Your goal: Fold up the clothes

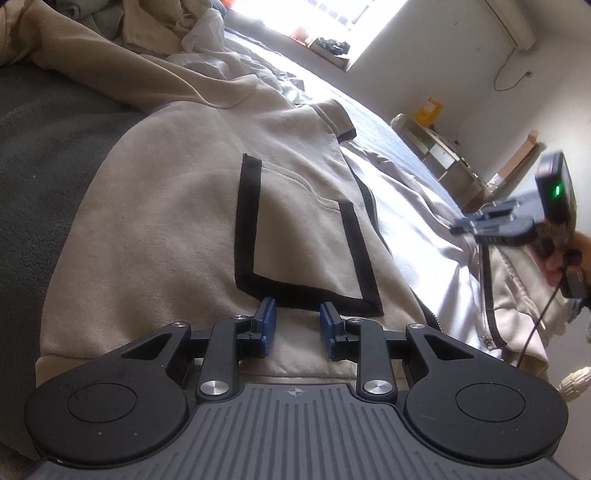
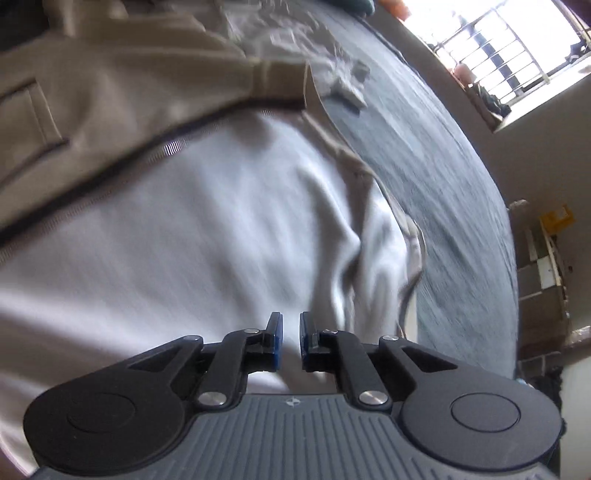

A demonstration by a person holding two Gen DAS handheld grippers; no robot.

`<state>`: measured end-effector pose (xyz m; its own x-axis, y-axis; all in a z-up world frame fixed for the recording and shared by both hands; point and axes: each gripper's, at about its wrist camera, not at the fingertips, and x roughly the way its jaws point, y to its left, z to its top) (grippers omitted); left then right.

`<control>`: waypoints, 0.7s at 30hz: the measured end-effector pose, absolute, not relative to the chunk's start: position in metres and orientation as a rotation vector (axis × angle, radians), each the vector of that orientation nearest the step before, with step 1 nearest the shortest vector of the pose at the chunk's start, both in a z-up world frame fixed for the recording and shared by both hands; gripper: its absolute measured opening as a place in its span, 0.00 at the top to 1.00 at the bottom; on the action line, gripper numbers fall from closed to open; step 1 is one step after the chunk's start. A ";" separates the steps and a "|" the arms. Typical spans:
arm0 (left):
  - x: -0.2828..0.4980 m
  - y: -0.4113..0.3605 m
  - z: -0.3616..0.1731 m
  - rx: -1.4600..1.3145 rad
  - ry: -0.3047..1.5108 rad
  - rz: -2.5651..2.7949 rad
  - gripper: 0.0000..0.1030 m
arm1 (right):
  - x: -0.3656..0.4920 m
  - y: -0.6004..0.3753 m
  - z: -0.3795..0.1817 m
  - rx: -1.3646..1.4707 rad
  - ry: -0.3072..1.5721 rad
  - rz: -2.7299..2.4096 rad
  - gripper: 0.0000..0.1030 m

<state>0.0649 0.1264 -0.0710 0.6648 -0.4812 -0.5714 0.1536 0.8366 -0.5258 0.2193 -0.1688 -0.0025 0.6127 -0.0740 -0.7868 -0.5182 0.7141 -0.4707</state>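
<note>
A beige zip hoodie point(image 1: 177, 206) with black-trimmed pockets point(image 1: 295, 236) lies open on the bed, its pale lining point(image 1: 417, 229) showing. My left gripper point(image 1: 297, 308) is open and empty, just above the hoodie's hem below the pocket. My right gripper point(image 2: 291, 319) is open with a narrow gap, empty, hovering over the pale lining point(image 2: 192, 236); the view is motion-blurred. The right gripper also shows in the left wrist view point(image 1: 461, 226), held by a hand over the zipper edge point(image 1: 484, 295).
The bed has a grey-blue sheet point(image 2: 443, 192) and a dark blanket point(image 1: 44, 155) on the left. More clothes point(image 1: 155, 26) are piled at the far end. A window point(image 1: 325, 18), shelves point(image 1: 447, 155) and wall stand beyond the bed.
</note>
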 end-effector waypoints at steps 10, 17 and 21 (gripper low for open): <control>0.053 0.147 -0.050 -0.426 0.660 -0.375 0.69 | 0.351 -0.137 0.016 -0.052 0.854 0.360 0.66; 0.063 0.173 -0.068 -0.508 0.667 -0.317 0.68 | 0.424 -0.109 -0.056 0.035 0.932 0.298 0.77; 0.059 0.194 -0.068 -0.605 0.632 -0.332 0.68 | 0.423 -0.118 -0.061 0.138 0.896 0.272 0.76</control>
